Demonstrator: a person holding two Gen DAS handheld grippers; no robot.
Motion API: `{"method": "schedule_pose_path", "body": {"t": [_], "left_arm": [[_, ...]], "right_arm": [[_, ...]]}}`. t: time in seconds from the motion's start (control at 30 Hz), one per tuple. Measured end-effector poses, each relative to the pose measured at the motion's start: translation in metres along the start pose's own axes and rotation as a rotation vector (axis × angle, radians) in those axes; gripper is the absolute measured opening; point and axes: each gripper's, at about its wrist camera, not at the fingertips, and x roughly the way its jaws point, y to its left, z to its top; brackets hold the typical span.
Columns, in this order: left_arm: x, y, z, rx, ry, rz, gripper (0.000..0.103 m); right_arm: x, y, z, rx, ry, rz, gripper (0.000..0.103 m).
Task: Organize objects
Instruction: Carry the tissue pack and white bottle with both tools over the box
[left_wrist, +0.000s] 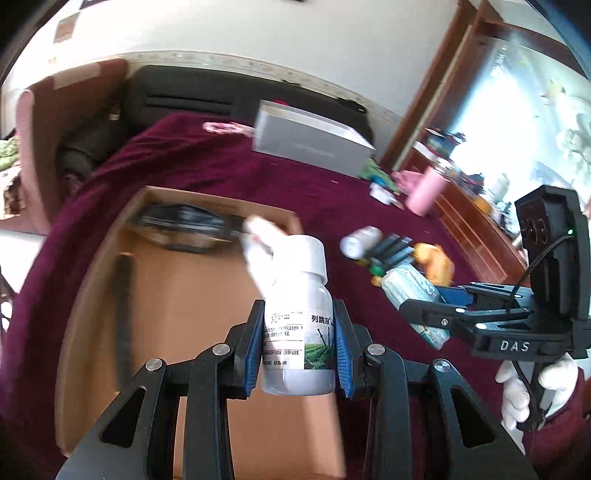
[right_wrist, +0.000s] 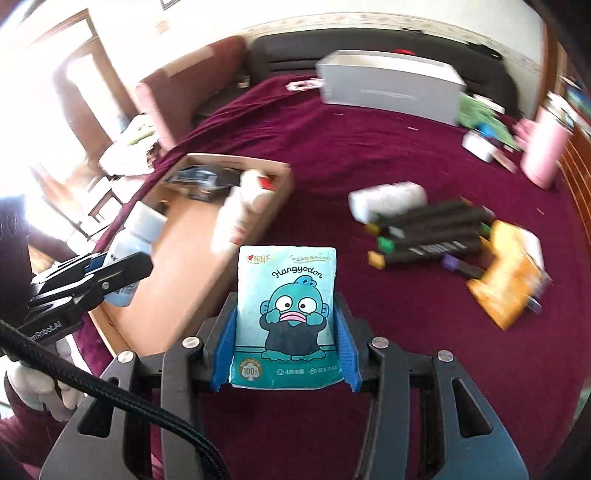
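My left gripper (left_wrist: 300, 339) is shut on a white pill bottle (left_wrist: 299, 325) with a white cap, held over the open cardboard box (left_wrist: 177, 295). That bottle (right_wrist: 129, 251) and the left gripper (right_wrist: 110, 273) also show at the left of the right wrist view. My right gripper (right_wrist: 286, 332) is shut on a teal tissue pack (right_wrist: 288, 314) printed with a cartoon fish, above the maroon cloth (right_wrist: 369, 155) beside the box (right_wrist: 192, 236). In the left wrist view the tissue pack (left_wrist: 413, 291) sits in the right gripper (left_wrist: 432, 314) at right. Dark items and a white bottle (right_wrist: 236, 214) lie in the box.
Black markers (right_wrist: 428, 236), a white bottle (right_wrist: 388, 199) and an orange packet (right_wrist: 509, 273) lie on the cloth to the right. A grey box (right_wrist: 388, 85) stands at the back, a pink bottle (right_wrist: 543, 147) and small clutter at far right. Gloved hands (left_wrist: 532, 391) hold the grippers.
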Motion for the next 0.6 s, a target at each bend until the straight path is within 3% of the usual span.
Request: {"method": "schedule_pose_path", "body": {"t": [0.27, 0.43, 0.6], "left_arm": [[0.007, 0.051, 0.01, -0.029, 0.022, 0.116, 0.029], [0.023, 0.071, 0.019, -0.05, 0.051, 0.139, 0.029], [0.044, 0.089, 0.022, -0.093, 0.101, 0.156, 0.029]], "right_arm": [[0.053, 0.057, 0.041, -0.011, 0.041, 0.072, 0.046], [0.084, 0.07, 0.057, 0.033, 0.074, 0.109, 0.046], [0.109, 0.075, 0.068, 0.059, 0.098, 0.088, 0.046]]}}
